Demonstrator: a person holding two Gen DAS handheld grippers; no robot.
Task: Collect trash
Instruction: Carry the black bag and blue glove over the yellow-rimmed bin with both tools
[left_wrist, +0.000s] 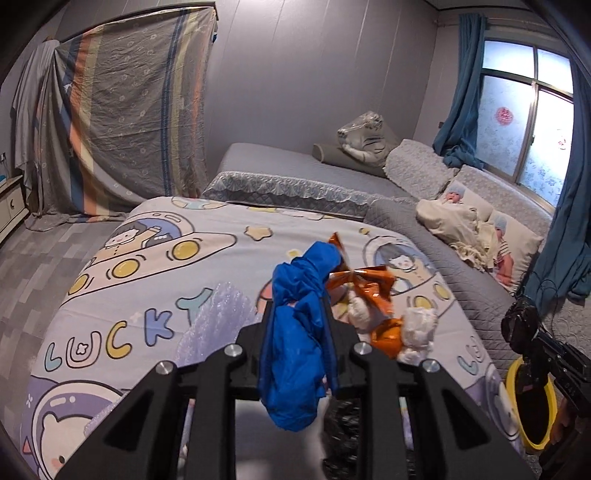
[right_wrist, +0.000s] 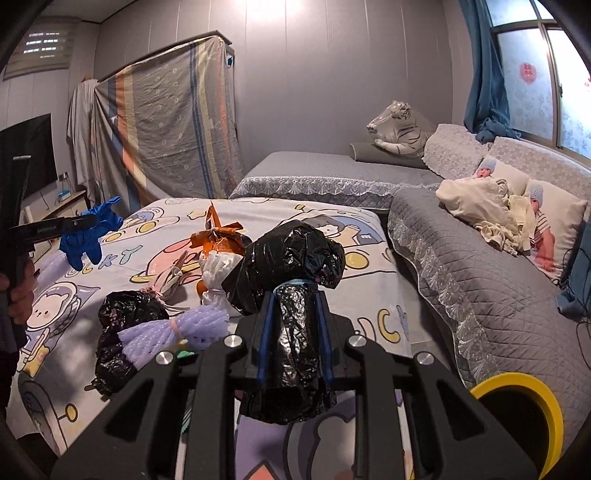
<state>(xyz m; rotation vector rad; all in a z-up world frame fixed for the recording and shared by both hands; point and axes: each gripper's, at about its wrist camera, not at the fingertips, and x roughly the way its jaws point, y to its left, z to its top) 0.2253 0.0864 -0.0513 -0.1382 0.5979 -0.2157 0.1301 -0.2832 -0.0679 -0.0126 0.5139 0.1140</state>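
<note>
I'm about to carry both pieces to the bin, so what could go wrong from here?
1. The blue glove hangs loosely from the left tool; it may slip out.
2. The crumpled black bag bulges past the right tool and could snag or tear.
3. The yellow-rimmed bin sits low beside the bed, so a drop could miss.

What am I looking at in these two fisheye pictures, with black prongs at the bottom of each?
Those prongs are hand-held grippers; a person carries one in each hand, with a camera on each looking along its fingers. The left view shows the left gripper shut on a blue glove. The right view shows the right gripper shut on a black plastic bag. On the cartoon bedspread lie more scraps: an orange wrapper, white tissue, purple foam netting and another black bag. A yellow-rimmed bin stands beside the bed.
</note>
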